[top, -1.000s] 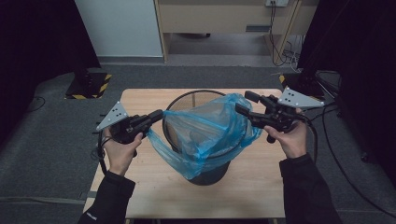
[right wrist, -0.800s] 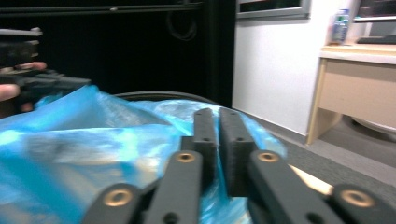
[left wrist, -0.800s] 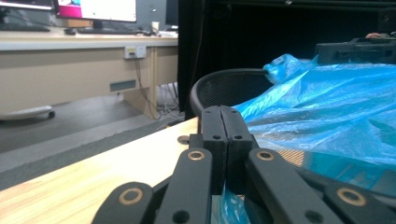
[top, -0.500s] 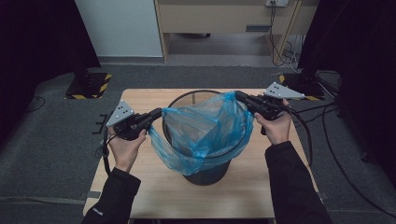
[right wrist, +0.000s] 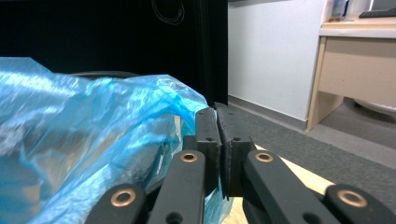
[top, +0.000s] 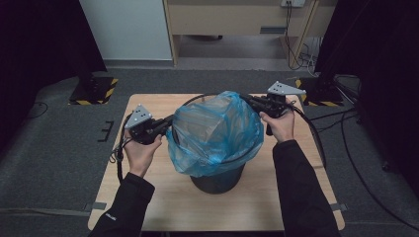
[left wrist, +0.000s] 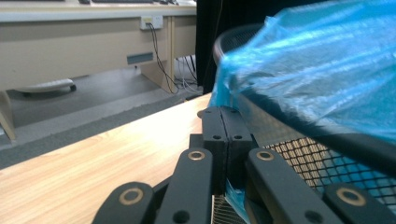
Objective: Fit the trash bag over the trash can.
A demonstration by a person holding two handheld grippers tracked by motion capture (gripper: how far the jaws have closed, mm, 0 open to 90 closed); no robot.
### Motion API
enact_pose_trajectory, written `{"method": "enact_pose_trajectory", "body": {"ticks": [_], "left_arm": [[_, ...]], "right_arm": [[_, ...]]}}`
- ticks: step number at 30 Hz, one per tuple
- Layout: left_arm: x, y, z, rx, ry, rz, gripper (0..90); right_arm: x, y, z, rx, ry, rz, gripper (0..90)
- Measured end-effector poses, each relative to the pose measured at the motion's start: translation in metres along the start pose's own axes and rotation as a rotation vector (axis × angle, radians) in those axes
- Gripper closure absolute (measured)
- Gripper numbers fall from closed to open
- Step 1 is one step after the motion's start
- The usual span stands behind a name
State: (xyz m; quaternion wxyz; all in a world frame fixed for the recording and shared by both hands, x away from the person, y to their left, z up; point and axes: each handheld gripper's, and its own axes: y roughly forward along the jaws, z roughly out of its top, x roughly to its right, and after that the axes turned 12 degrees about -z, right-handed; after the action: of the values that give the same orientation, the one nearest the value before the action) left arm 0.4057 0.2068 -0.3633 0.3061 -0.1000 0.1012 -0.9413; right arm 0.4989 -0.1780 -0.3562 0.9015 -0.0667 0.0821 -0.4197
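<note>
High view: blue bag (top: 215, 133) drapes over black mesh bin (top: 217, 177) mid-surface (top: 148, 197); left tool (top: 167, 124) and right tool (top: 252, 101) flank its rim.
Left gripper view: jaws clamped on bag edge beside the mesh.
Right gripper view: jaws pinched on film; bag lies left.

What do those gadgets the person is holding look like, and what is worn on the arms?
Each hand-held tool is matte black. The left gripper and right gripper each carry a grey three-cornered plate on top and trail a black cable. Up close, the flat black jaws sit on linkage bars with brass-coloured pivot rings. The person wears dark long sleeves with a small pale marking near the left cuff.
</note>
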Motion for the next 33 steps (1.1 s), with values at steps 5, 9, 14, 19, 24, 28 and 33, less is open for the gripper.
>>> {"method": "enact_pose_trajectory", "body": {"ticks": [5,9,14,19,24,28,33], "left_arm": [[-0.002,0.006,-0.002,-0.015,-0.013,-0.018,89.6],[-0.005,0.008,-0.004,-0.021,-0.029,-0.024,89.6],[-0.007,0.009,-0.004,-0.06,-0.043,-0.006,89.7],[-0.007,0.011,-0.014,-0.113,-0.05,-0.009,89.7],[-0.01,0.005,-0.02,-0.097,-0.066,-0.009,89.2],[-0.01,0.001,-0.024,-0.108,-0.078,-0.013,88.7],[-0.009,0.0,-0.037,-0.114,-0.097,-0.01,84.7]], "right_arm": [[0.004,0.008,-0.005,0.004,0.034,0.018,88.8],[0.006,0.013,-0.008,-0.012,0.057,0.025,88.8],[0.007,0.016,-0.009,-0.058,0.065,0.034,87.9],[0.004,0.02,-0.015,-0.156,-0.004,0.018,89.5],[0.009,0.011,-0.017,-0.128,0.03,-0.012,89.4],[0.01,0.002,-0.015,-0.117,0.045,-0.029,84.5],[0.011,-0.011,-0.009,-0.066,0.06,-0.05,71.9]]}}
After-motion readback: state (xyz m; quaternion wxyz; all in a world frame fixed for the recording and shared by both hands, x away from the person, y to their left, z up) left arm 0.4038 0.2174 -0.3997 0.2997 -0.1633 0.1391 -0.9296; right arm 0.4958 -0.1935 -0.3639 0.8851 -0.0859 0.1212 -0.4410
